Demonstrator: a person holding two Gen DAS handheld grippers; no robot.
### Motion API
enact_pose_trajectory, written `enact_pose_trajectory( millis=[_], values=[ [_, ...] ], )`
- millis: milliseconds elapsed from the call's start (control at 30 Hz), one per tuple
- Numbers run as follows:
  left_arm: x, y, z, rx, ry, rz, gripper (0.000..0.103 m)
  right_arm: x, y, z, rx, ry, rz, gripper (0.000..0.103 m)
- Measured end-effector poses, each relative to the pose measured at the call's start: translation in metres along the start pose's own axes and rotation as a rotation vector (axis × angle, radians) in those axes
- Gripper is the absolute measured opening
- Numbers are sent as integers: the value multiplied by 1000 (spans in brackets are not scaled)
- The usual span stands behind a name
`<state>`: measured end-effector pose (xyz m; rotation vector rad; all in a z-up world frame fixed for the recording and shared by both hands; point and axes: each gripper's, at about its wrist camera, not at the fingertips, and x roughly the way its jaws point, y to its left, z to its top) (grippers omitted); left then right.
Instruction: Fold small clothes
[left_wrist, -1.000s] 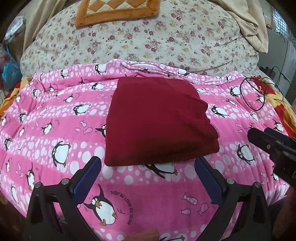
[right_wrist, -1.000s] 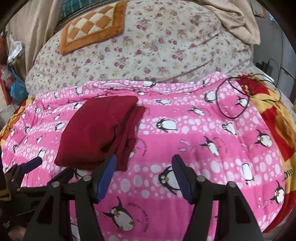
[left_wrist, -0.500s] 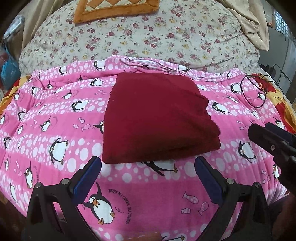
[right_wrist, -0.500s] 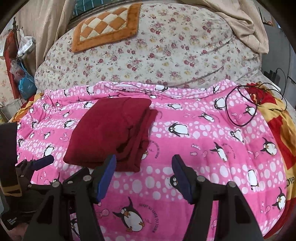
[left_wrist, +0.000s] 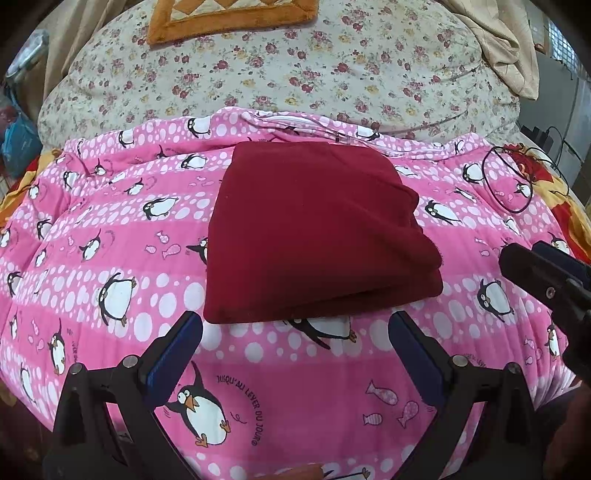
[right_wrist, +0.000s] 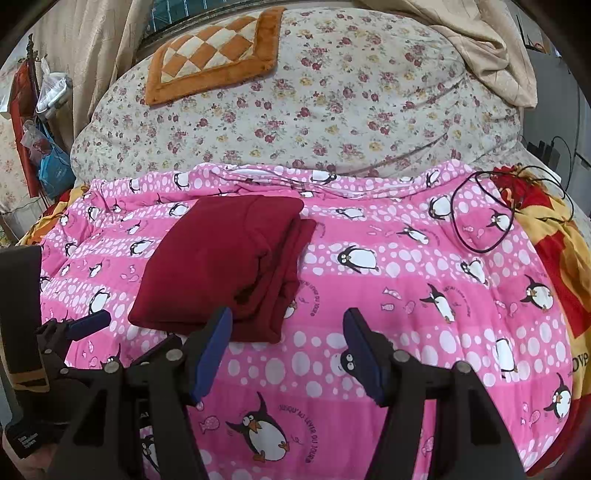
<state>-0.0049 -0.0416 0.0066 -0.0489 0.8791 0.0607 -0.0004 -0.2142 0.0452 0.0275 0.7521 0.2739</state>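
- On the pink quilt (left_wrist: 110, 236), the folded red cloth (left_wrist: 314, 236) lay flat, its layered edges facing 3 o'clock.
- The left gripper (left_wrist: 295, 343) hung wide and empty, just short of the cloth's 6 o'clock edge.
- The right gripper (right_wrist: 288, 343) stood wide, holding nothing, with the cloth (right_wrist: 225, 258) at its 11 o'clock.
- A black cable (right_wrist: 480, 221) looped on the quilt at 2 o'clock.

The folded cloth (left_wrist: 314, 236) is plain dark red. Under it, the blanket (left_wrist: 110, 229) is pink with white dots and black-and-white penguins. At twelve o'clock, a cream quilt (right_wrist: 314, 110) carries small red-and-yellow flowers; the cushion (right_wrist: 214, 55) is orange-and-cream checked.
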Motion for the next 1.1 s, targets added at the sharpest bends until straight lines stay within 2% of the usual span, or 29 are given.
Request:
enact_pose_trajectory(
  millis=[800, 1000, 1100],
  values=[
    [0, 0, 0, 0, -1, 1, 84, 0, 4, -1, -1, -2, 5, 65],
    [-4, -2, -2, 2, -8, -36, 84, 2, 5, -3, -6, 3, 9, 65],
    [-6, -7, -2, 19, -18, -28, 84, 2, 5, -3, -7, 2, 9, 65]
  ],
)
